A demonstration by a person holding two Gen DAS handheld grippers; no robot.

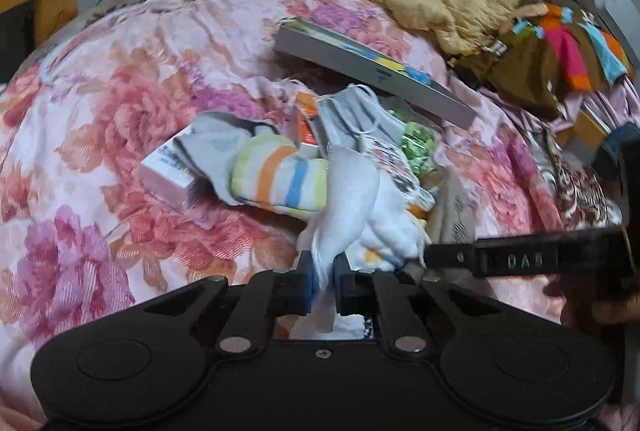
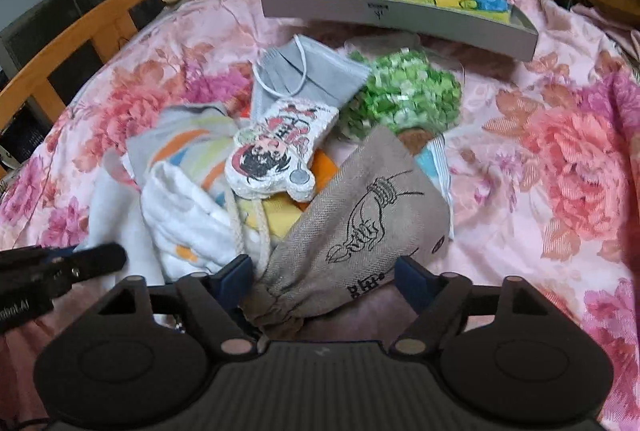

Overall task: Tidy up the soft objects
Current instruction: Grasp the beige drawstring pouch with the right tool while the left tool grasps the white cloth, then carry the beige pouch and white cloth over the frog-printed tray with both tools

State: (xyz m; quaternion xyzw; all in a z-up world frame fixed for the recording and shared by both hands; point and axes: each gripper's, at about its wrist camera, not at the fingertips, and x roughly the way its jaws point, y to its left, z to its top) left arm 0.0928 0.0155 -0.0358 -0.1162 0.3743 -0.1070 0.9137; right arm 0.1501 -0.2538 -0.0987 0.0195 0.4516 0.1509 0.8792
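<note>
- Your bedspread (image 2: 540, 151) is flowered cloth with a faint sheen.
- The pouch (image 2: 360, 215) in front of you is coarse, matt woven fabric.
- The white cloth (image 1: 352, 199) looks soft and fleecy.
- The box (image 2: 400, 19) is smooth matt card.
- The chair (image 2: 80, 43) is varnished wood.

The right gripper (image 1: 440, 255), seen from the left wrist camera, bears raised letters reading "DAS" or similar. The left gripper (image 2: 116, 257), in the right wrist view, shows "...bot.AI". Print on the grey box (image 2: 400, 15), pouch (image 2: 360, 207) and white carton (image 1: 168, 171) is illegible.
</note>
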